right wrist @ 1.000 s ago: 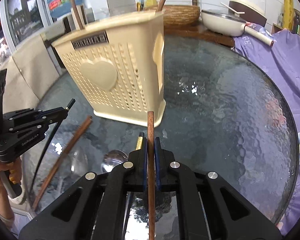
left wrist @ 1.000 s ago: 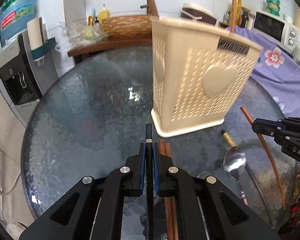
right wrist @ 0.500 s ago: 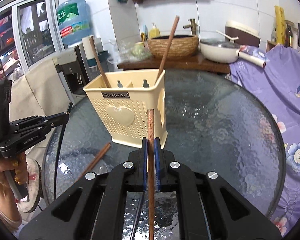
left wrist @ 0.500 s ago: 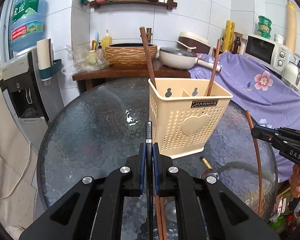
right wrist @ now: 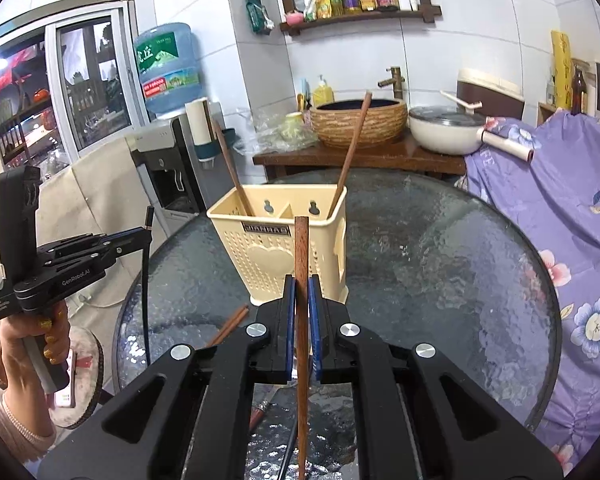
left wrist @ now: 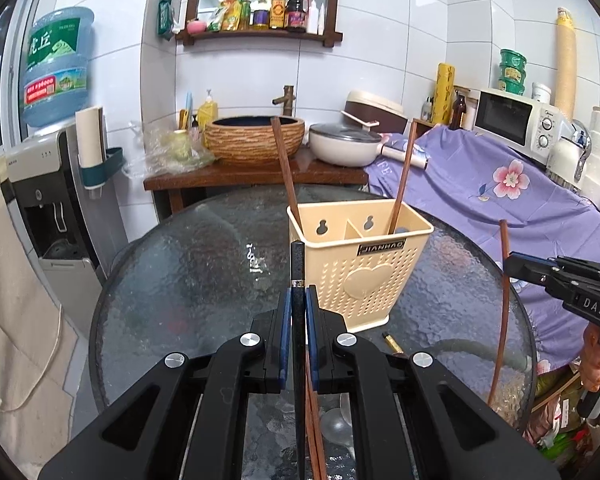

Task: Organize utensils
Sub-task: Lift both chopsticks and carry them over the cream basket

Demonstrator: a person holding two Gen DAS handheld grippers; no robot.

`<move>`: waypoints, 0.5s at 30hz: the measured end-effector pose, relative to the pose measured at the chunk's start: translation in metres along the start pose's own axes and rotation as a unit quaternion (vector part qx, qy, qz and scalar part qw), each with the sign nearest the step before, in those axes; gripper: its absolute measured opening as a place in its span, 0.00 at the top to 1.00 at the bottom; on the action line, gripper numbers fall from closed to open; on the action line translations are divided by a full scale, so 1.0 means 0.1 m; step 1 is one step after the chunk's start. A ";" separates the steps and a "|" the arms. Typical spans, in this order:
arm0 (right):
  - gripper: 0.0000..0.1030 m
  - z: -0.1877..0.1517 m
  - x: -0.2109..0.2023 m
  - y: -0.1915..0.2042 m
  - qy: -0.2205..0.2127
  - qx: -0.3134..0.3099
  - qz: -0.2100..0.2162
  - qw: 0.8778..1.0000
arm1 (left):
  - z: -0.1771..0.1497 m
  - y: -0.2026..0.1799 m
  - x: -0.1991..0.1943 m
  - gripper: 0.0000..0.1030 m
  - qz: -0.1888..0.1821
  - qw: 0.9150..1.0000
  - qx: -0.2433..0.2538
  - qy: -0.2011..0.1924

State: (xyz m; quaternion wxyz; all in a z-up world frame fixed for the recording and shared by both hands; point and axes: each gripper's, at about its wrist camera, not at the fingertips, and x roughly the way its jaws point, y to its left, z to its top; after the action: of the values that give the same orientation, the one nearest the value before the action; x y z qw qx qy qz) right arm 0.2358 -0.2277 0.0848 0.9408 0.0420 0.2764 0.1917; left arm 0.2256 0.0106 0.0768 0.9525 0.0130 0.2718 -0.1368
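Chopsticks, two brown wooden ones (left wrist: 284,168), already stand in the cream perforated plastic holder (left wrist: 360,264) at twelve o'clock on the round glass tabletop (left wrist: 180,280), while left tongs (left wrist: 296,312) clench a black chopstick (left wrist: 297,256), right tongs (right wrist: 302,300) a brown chopstick (right wrist: 301,248), and loose utensils (left wrist: 392,342) remain.

Cream perforated holder (left wrist: 364,268) upright on glass, two brown chopsticks (left wrist: 285,168) inside.

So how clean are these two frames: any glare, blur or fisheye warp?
Left wrist: sharp, with one bright glare streak on the glass table; wall tiles bow at the edges. Right wrist: also sharp, scattered glints on the table; the window frame curves and the corners vignette black.
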 end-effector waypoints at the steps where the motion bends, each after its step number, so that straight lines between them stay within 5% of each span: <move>1: 0.93 0.01 -0.01 0.01 -0.002 -0.001 0.000 1.000 | 0.00 0.00 -0.01 0.93 0.000 1.000 0.001 -0.002; 15: 0.93 0.10 -0.14 0.03 -0.018 -0.010 0.002 1.000 | 0.08 -0.07 -0.16 0.93 -0.002 1.000 0.008 -0.022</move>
State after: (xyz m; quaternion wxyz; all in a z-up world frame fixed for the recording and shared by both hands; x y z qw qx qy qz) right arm 0.2297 -0.2296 0.1009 0.9455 0.0369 0.2577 0.1954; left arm 0.2152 0.0072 0.0922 0.9578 0.0174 0.2498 -0.1411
